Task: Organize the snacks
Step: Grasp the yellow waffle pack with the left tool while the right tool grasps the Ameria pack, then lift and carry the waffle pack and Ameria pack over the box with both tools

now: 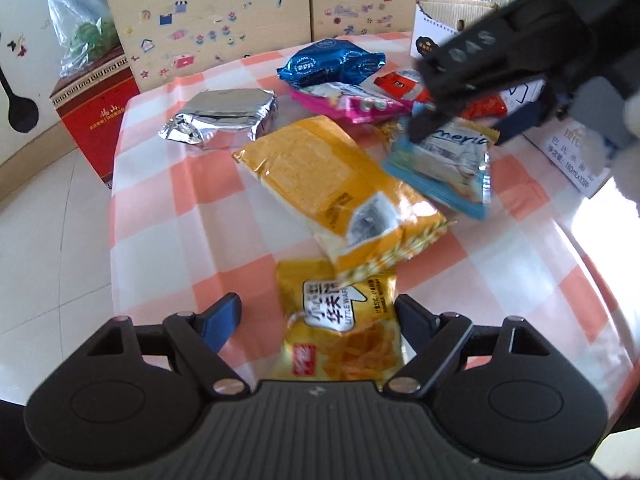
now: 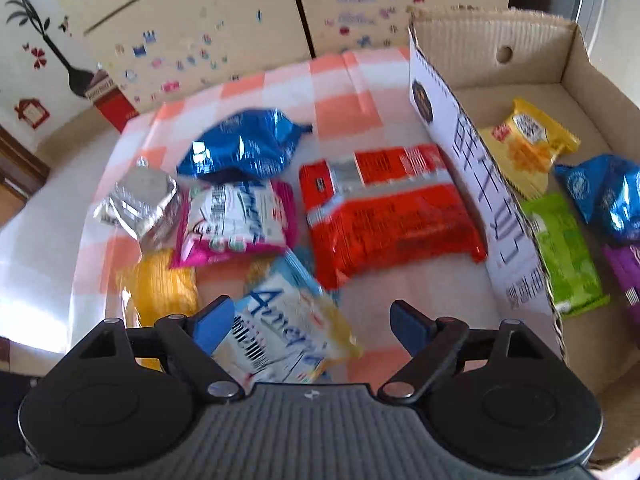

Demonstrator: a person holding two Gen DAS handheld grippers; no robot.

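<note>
Both grippers' fingers open. Left gripper (image 1: pixel 318 316) straddles the wafer pack (image 1: pixel 340 336) on the near surface (image 1: pixel 168 216); right gripper (image 2: pixel 312 320) over the Ameria pack (image 2: pixel 280 332), box (image 2: pixel 496 40) right. Close off-centre and slick foil may squirt out, or you pinch the overlapping yellow bag (image 1: pixel 332 184).

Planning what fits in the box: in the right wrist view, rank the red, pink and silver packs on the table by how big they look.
1. Red pack, clearly largest.
2. Pink pack.
3. Silver pack, looks smallest, but it is partly hidden behind the pink one near the distorted edge, so that gap is unsure.
</note>
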